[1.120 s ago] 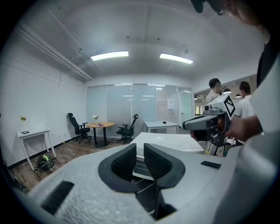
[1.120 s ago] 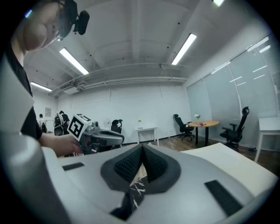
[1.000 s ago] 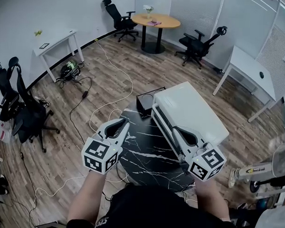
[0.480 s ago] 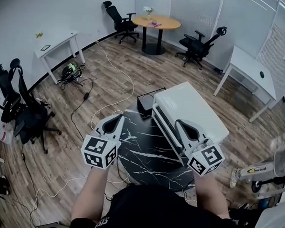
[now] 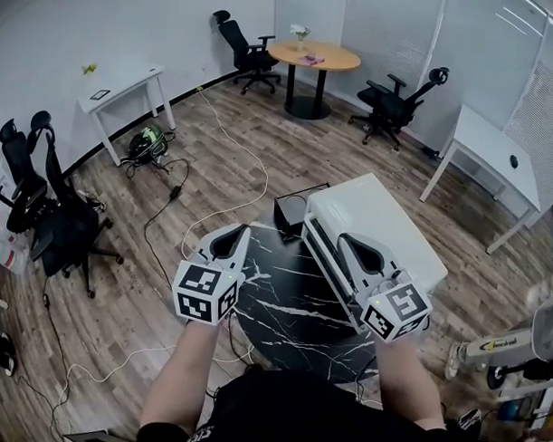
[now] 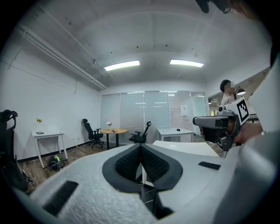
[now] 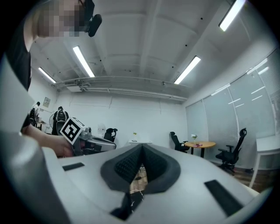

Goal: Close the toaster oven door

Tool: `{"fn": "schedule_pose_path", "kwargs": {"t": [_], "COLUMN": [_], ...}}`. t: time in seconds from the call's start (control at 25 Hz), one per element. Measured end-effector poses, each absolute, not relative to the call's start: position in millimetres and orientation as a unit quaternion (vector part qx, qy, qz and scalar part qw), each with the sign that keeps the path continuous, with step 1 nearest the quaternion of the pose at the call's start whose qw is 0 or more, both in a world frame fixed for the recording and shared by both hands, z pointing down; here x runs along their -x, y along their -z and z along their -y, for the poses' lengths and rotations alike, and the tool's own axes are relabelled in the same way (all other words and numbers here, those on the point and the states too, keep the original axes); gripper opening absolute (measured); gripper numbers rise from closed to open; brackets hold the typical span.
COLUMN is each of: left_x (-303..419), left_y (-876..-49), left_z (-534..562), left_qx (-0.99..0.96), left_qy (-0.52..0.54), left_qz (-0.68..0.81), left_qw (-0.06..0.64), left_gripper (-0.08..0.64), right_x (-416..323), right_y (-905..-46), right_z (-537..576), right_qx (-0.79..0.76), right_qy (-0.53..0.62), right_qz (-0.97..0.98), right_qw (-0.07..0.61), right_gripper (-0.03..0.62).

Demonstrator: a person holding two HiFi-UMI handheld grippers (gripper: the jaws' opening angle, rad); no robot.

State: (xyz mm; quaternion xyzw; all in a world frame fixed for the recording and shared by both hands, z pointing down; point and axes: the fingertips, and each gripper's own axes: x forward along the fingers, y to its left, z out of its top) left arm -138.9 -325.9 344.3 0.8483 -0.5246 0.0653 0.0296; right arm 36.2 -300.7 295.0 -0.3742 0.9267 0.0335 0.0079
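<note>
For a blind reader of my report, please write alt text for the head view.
Seen from above, the left gripper and right gripper, both shut and empty, hover at a round black table; the right one is by the front of a white oven whose door looks closed.

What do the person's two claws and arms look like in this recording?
The left claw and right claw are pale grey tapered shells with black ribbed pads inside. Each carries a white cube with black square markers. The person wears a black top; the forearms are unsleeved.
</note>
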Motion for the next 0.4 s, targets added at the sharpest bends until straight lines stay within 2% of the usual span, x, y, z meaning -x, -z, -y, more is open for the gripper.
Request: {"fn": "schedule_pose_path", "kwargs": {"t": [0.4], "left_x": [138.6], "left_y": [-342.6], "left_z": [323.1], "left_qx": [-0.848], "left_qy": [-0.056], "left_qz": [0.525], "left_qw": [0.035], "left_gripper": [0.003], "right_x": [-31.9], "right_y": [-301.0], "right_z": [297.9], "right_qx": [0.369], "right_qy": [-0.019], "right_qz": [-0.929], "right_qw": [0.006], "right_gripper": [0.003]}}
